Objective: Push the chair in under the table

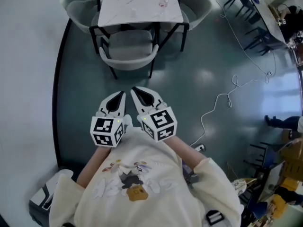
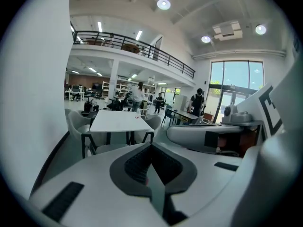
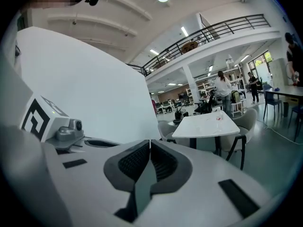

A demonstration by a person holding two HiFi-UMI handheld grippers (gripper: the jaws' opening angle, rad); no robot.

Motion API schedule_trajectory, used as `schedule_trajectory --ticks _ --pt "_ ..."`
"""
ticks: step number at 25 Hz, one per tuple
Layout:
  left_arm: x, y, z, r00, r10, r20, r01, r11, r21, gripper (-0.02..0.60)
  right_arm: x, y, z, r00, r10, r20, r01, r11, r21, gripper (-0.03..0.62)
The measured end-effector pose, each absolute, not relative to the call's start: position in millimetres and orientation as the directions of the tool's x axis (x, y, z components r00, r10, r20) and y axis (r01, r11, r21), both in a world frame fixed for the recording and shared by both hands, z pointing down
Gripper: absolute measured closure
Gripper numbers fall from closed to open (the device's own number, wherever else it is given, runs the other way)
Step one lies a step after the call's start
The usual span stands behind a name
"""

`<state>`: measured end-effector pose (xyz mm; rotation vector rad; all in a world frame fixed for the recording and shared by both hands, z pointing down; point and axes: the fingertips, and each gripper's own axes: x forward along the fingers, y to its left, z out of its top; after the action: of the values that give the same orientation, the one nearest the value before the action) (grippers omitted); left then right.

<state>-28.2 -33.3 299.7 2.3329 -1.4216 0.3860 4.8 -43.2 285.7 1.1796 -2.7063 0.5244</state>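
The grey chair (image 1: 128, 51) stands with its seat under the white marble-top table (image 1: 139, 4) at the top of the head view. Both grippers are held close to my chest, well back from the chair and touching nothing. My left gripper (image 1: 120, 95) has its jaws shut and empty. Beside it my right gripper (image 1: 138, 90) is shut too, with nothing between its pads. In the left gripper view the table (image 2: 118, 122) and chair (image 2: 108, 148) lie ahead beyond the closed left gripper (image 2: 151, 144). The right gripper view shows the table (image 3: 208, 124) past the closed right gripper (image 3: 150, 143).
More grey chairs (image 1: 78, 11) surround the table. A curved white wall (image 1: 26, 79) bounds the floor at the left. A white cable (image 1: 222, 98) trails over the dark floor at the right. Black tables and chairs (image 1: 251, 13) stand at the upper right, with clutter (image 1: 274, 193) at the lower right.
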Motion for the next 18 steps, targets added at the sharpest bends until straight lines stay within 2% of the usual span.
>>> schedule_trajectory --ticks 12,18 --pt "-44 5 294 0.432 -0.804 0.410 -0.902 -0.393 0.179 0.572 9 -3 292 -0.562 -0.776 0.287 -0.824 0.494 -0.277 0.580" --pt "-38 2 308 0.433 -0.803 0.409 -0.901 -0.384 0.201 0.572 16 -3 301 -0.551 -0.779 0.299 -0.833 0.489 -0.259 0.585"
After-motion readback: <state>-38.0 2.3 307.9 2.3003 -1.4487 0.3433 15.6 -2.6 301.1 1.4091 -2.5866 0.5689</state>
